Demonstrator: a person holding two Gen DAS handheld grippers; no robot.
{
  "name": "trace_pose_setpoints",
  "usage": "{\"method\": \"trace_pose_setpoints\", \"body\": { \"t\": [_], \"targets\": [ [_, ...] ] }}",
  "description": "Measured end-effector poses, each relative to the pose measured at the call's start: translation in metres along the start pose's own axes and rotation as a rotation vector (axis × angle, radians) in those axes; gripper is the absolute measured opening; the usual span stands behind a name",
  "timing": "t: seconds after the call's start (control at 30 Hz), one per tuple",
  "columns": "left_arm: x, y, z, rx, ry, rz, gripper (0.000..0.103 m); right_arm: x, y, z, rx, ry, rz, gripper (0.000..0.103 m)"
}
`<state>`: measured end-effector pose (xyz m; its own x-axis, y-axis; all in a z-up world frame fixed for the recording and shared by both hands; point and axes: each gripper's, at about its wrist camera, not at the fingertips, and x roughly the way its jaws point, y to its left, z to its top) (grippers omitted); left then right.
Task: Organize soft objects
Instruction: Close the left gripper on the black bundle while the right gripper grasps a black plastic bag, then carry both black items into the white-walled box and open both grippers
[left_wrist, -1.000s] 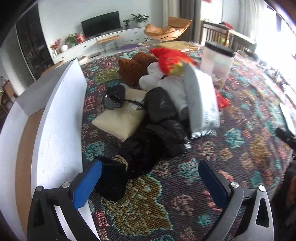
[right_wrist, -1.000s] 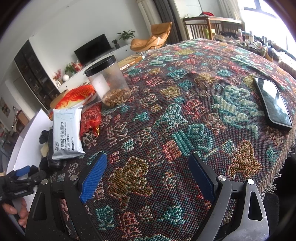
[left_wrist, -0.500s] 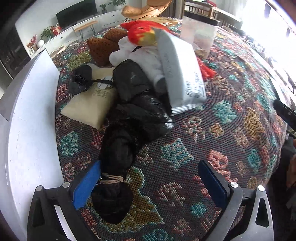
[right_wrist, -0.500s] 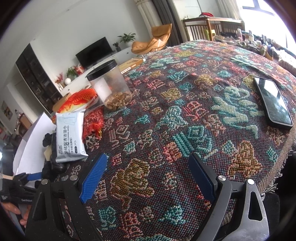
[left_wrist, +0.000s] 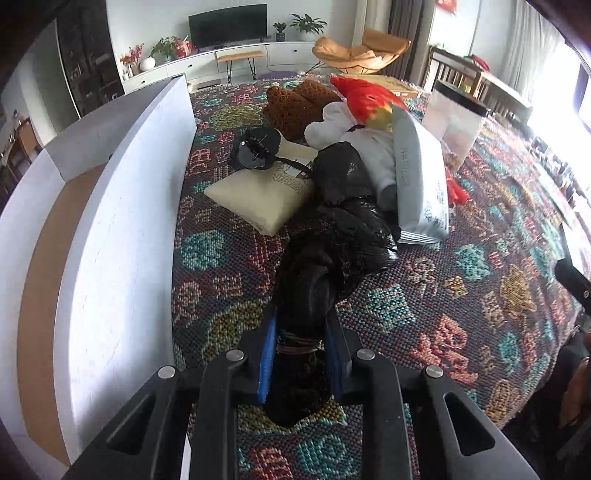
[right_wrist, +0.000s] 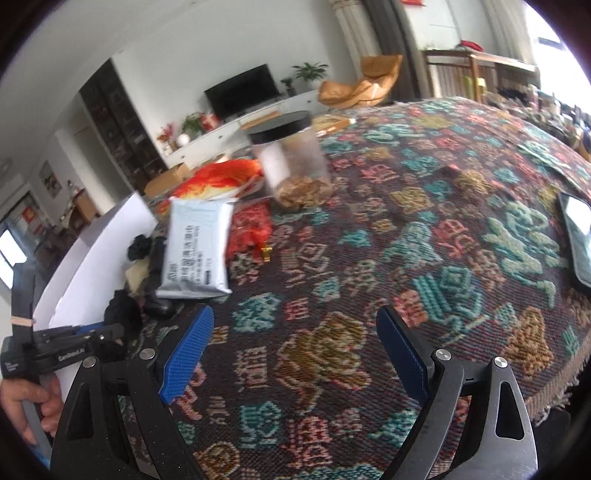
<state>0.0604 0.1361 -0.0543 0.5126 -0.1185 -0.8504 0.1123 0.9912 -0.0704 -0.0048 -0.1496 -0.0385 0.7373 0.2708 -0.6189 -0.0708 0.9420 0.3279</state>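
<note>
My left gripper (left_wrist: 301, 347) is shut on the near end of a long black cloth bundle (left_wrist: 306, 291) tied with a thin band, lying on the patterned tablecloth. Behind it lie a black plastic bag (left_wrist: 351, 206), a cream pouch (left_wrist: 258, 195), a grey wet-wipes pack (left_wrist: 421, 177), a white plush (left_wrist: 343, 125), a red plush fish (left_wrist: 365, 99) and a brown knitted piece (left_wrist: 295, 103). My right gripper (right_wrist: 295, 343) hangs open over bare cloth, holding nothing. The wipes pack (right_wrist: 195, 251) sits to its upper left.
A white open box (left_wrist: 122, 221) stands along the left, next to the bundle. A clear jar (right_wrist: 291, 162) with a black lid stands behind the pile. A phone (right_wrist: 576, 236) lies at the right edge. A hand (right_wrist: 33, 402) holds the left gripper.
The left gripper moved forward over the black bundle's end and closed on it. The right gripper stayed open and rose a little, its view rolling.
</note>
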Motion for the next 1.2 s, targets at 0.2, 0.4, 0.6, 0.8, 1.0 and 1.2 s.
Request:
{"method": "trace_pose_setpoints", "body": {
  "t": [0.2,0.4,0.6,0.8,1.0,1.2],
  "targets": [
    [-0.031,0.011,-0.023,-0.096,-0.045,-0.072,0.023,0.042,0.102,0.037,-0.196,0.118,0.275,0.09],
    [-0.027,-0.005,-0.04,-0.077,-0.025,-0.03,0.023,0.158,0.159,0.048,-0.276,0.425,0.203,0.086],
    [-0.01,-0.019,-0.035,-0.021,-0.026,0.057,0.024,0.187,0.196,0.025,-0.508,0.492,0.006,0.064],
    [-0.011,-0.025,-0.033,-0.001,-0.032,0.084,0.025,0.181,0.19,0.028,-0.503,0.494,0.0,0.047],
    [-0.012,-0.027,-0.031,0.012,-0.031,0.09,0.025,0.144,0.18,0.044,-0.436,0.419,0.057,0.043],
    [-0.008,-0.021,-0.028,0.012,-0.007,0.035,0.028,0.098,0.163,0.068,-0.303,0.327,0.17,0.042]
  ]
}}
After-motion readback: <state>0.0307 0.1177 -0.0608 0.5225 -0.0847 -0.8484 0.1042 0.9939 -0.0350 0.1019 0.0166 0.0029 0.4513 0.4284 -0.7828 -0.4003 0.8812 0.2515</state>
